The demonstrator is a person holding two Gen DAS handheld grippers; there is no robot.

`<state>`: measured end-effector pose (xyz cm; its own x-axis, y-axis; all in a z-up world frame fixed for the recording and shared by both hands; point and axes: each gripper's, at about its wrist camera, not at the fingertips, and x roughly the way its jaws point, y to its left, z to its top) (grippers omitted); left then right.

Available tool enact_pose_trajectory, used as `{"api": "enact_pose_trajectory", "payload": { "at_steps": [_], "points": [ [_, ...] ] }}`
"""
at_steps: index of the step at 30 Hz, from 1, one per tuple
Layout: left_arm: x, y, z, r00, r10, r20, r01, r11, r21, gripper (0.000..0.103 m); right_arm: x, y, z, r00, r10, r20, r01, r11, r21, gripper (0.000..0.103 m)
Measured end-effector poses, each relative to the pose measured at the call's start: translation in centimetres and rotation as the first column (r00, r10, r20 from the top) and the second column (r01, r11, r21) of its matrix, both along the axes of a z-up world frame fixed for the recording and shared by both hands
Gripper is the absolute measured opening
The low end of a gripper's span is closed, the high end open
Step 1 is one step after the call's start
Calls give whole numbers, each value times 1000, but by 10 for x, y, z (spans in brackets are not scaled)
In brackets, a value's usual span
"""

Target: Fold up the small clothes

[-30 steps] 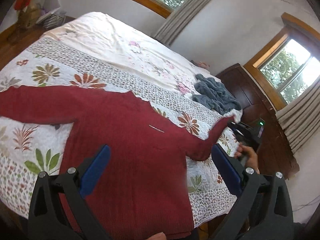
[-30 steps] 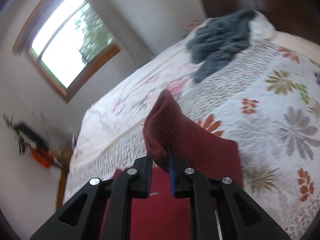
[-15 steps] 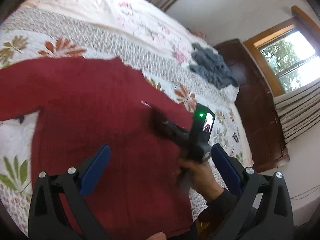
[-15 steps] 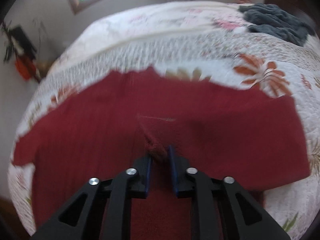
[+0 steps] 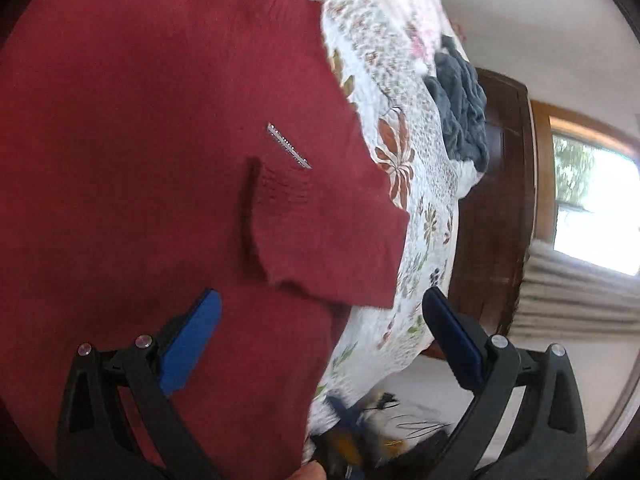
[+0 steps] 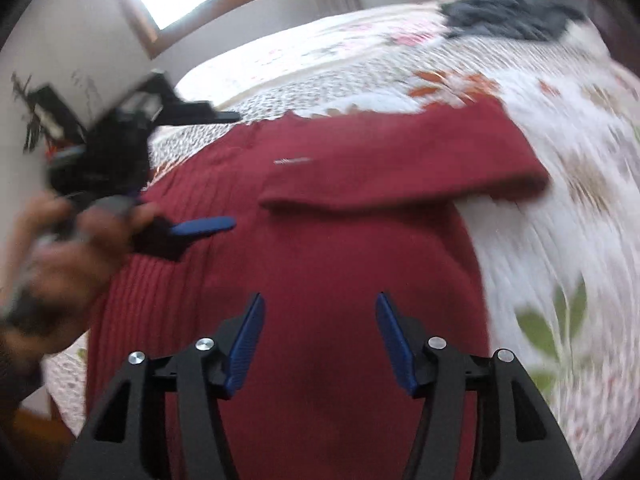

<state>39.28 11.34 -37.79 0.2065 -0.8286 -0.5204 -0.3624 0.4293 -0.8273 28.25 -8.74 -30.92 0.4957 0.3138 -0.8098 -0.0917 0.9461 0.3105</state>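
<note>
Lying across flowered bedspread (image 6: pixel 568 128), red sweater (image 6: pixel 320 260) with sleeve (image 6: pixel 400 176) folded inward; left gripper (image 5: pixel 320 308), right gripper (image 6: pixel 318 308) hovering lower frame, jaws spread, holding nothing

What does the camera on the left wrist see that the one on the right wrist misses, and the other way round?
Only the left wrist view shows the dark wooden headboard and floor clutter beside the bed.

Only the right wrist view shows the person's hand holding the left hand-held gripper, open.

Both show the red sweater with one sleeve folded across it, the floral quilt and the grey garment.
</note>
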Motion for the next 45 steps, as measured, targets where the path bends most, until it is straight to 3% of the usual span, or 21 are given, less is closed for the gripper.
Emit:
{"api": "enact_pose_trajectory", "payload": {
  "at_steps": [4,5,7,8,9,13,16,24,29,35,40,45],
  "points": [
    [13,-19,-17,999,-9,-50,10,1000,23,97,-23,-22,5,997,-74,-33,76,994,80,59],
    [15,-22,-20,998,-4,-58,6,999,36,92,-27,-25,7,996,-85,-35,89,991,97,59],
    [19,-23,-24,997,-8,-79,11,999,47,21,-32,-28,12,995,-98,-31,101,988,116,59],
    [18,-22,-26,995,-15,-99,21,998,63,12,-35,-29,14,994,-105,-30,108,986,127,59],
    [18,-19,-24,995,-12,-97,19,997,75,10,-37,-28,15,993,-110,-31,113,984,138,59],
    [20,-10,-3,999,-10,-48,15,996,88,9,-49,-25,13,994,-102,-49,108,982,152,59],
    [25,2,33,999,-25,29,22,995,100,8,-55,-20,9,994,-91,-64,100,984,149,59],
    [45,51,155,960,-111,258,59,978,201,8,-65,-10,16,993,-90,-70,100,983,154,59],
    [49,98,187,949,-97,301,19,968,249,7,-62,0,22,995,-73,-60,82,984,156,59],
    [36,157,164,964,-64,258,-16,955,296,7,-61,9,24,997,-55,-60,64,985,159,59],
    [12,206,98,988,6,154,-54,949,310,7,-58,13,20,996,-46,-70,56,987,153,59],
    [0,223,40,997,13,72,-38,933,358,7,-57,12,17,996,-47,-73,57,987,151,59]
  ]
}}
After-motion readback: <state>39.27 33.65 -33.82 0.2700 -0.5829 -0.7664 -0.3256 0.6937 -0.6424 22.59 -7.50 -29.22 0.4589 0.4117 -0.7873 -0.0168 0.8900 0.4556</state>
